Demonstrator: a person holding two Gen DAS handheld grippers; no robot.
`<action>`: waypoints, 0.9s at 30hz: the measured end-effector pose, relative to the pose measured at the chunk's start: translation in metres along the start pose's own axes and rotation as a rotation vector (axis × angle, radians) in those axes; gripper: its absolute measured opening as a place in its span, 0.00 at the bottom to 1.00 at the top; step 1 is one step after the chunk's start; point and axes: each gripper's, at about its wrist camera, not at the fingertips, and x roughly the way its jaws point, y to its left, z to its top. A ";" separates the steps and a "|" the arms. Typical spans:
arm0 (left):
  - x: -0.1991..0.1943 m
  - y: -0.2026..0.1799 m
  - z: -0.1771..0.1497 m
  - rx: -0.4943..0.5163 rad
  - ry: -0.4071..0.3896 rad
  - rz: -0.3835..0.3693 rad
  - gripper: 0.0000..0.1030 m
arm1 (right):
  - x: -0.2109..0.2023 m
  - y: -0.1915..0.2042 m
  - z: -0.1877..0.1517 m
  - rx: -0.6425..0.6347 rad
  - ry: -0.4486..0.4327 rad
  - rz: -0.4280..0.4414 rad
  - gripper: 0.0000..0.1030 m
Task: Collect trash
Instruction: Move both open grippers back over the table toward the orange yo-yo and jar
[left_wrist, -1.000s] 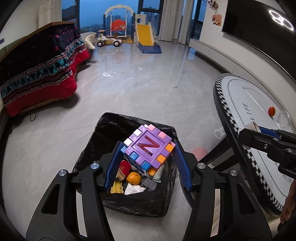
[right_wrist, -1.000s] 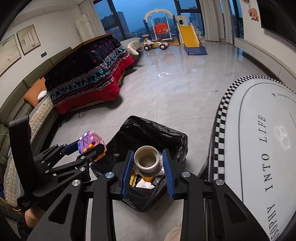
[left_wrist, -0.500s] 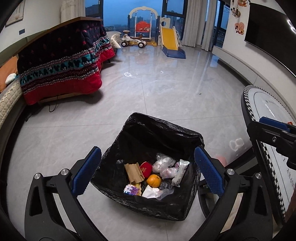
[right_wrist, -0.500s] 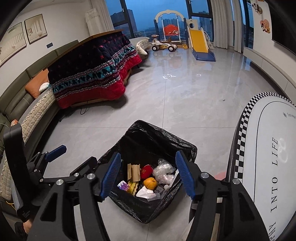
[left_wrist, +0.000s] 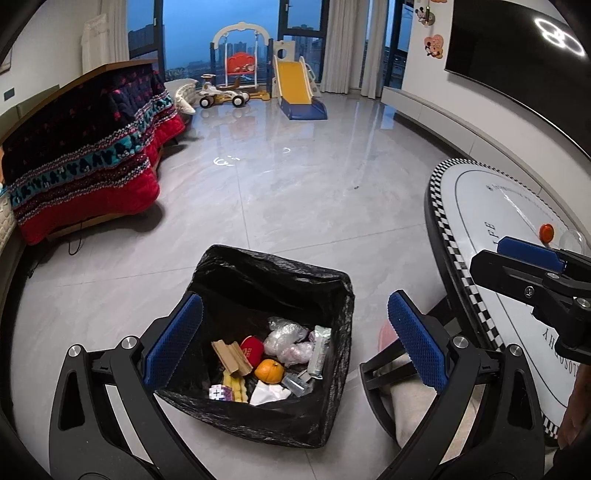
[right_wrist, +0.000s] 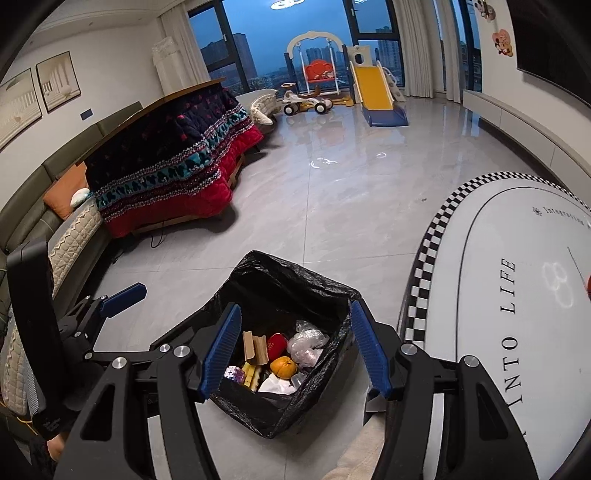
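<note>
A black trash bag stands open on the floor, also in the right wrist view. Inside lie an orange, a purple block cube, cardboard, a red item, crumpled plastic and white paper. My left gripper is open and empty above the bag. My right gripper is open and empty over the bag too. The orange and cube show between its fingers.
A round white table with a checkered rim stands at the right, with a small orange-red thing and a clear dome on it. A blanket-covered table and sofa are at the left. Toys stand by the far window.
Both grippers have opened. The purple block cube and the cup that they held have dropped into the bag. Both grippers have drawn back a little above the bag.
</note>
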 end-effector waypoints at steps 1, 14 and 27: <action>0.000 -0.008 0.002 0.011 -0.001 -0.013 0.94 | -0.004 -0.006 0.000 0.007 -0.005 -0.006 0.61; 0.012 -0.130 0.024 0.178 0.010 -0.207 0.94 | -0.064 -0.115 -0.021 0.127 -0.079 -0.167 0.61; 0.038 -0.270 0.030 0.373 0.060 -0.352 0.94 | -0.121 -0.259 -0.051 0.290 -0.131 -0.395 0.62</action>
